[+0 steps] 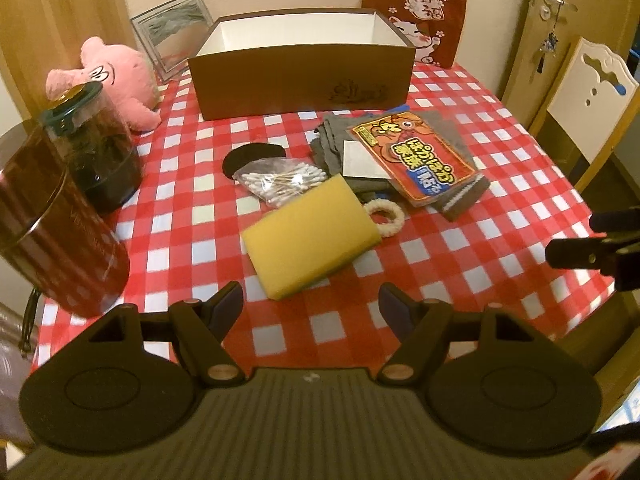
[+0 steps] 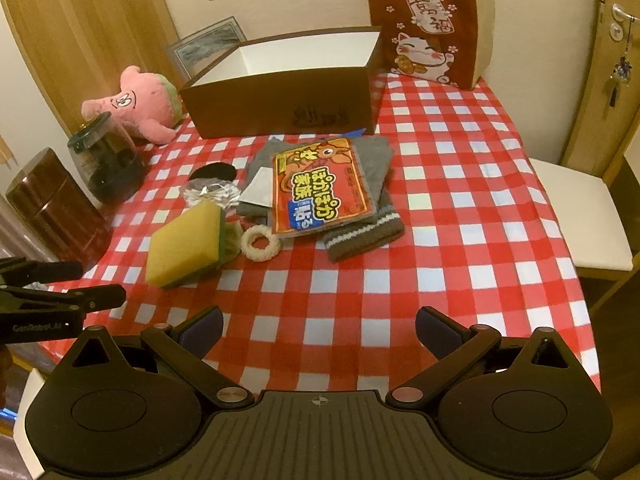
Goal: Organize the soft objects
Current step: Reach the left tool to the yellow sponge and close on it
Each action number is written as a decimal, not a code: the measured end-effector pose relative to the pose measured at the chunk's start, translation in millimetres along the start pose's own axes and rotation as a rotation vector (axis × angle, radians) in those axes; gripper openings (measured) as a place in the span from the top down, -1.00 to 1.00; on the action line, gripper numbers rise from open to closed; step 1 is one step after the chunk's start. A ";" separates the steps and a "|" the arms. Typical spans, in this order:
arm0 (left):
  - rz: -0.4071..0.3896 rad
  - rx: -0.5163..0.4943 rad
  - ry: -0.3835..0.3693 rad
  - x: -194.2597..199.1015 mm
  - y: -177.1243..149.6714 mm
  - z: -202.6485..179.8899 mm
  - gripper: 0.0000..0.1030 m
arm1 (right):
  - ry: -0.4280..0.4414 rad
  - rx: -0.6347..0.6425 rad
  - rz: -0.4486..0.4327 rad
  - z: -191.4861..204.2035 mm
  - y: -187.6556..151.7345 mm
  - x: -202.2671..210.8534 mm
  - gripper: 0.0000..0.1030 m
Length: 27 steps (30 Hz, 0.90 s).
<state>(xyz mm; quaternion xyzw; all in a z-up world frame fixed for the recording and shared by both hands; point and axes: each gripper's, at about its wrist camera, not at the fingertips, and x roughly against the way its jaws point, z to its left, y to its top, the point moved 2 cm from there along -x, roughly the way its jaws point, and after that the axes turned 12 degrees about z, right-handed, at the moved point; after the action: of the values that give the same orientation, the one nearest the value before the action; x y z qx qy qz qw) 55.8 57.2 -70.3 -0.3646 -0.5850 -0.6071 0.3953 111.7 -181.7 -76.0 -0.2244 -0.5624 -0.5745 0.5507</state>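
Observation:
A yellow sponge (image 1: pixel 310 236) (image 2: pixel 186 244) lies on the red checked tablecloth (image 1: pixel 460 264) (image 2: pixel 460 208), with a cream hair ring (image 1: pixel 385 217) (image 2: pixel 261 243), a bag of cotton swabs (image 1: pixel 280 182) (image 2: pixel 210 194), a black pad (image 1: pixel 248 156) (image 2: pixel 212 172), grey folded cloth (image 1: pixel 332 140) (image 2: pixel 376 160) and a red heat-pack packet (image 1: pixel 420 160) (image 2: pixel 316 188) on it. An open brown box (image 1: pixel 300 80) (image 2: pixel 280 100) stands behind. A pink plush (image 1: pixel 116 80) (image 2: pixel 136 100) lies at the left, a red cat cushion (image 1: pixel 416 12) (image 2: pixel 428 32) at the back. My left gripper (image 1: pixel 311 308) (image 2: pixel 68 284) and right gripper (image 2: pixel 318 330) (image 1: pixel 592 236) are open and empty, short of the sponge.
A dark lidded jar (image 1: pixel 100 148) (image 2: pixel 106 160) and a brown canister (image 1: pixel 52 240) (image 2: pixel 56 208) stand at the table's left edge. A framed picture (image 1: pixel 172 32) (image 2: pixel 208 44) leans on the wall. A white chair (image 1: pixel 588 96) (image 2: pixel 580 216) stands at the right.

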 end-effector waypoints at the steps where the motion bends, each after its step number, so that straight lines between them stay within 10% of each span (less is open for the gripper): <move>1: -0.003 -0.013 0.001 -3.3 1.7 1.2 -0.42 | 0.000 0.003 -0.003 0.0 1.6 -3.0 -0.94; 27: 0.035 -0.484 -0.079 -93.2 51.0 13.4 -0.44 | -0.046 -0.117 0.084 -10.9 26.5 -56.5 -0.86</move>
<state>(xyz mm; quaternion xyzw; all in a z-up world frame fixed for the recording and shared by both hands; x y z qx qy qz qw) 141.1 75.4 -132.5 -0.4824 -0.4311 -0.7078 0.2836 155.6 -163.6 -118.0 -0.2930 -0.5306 -0.5773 0.5471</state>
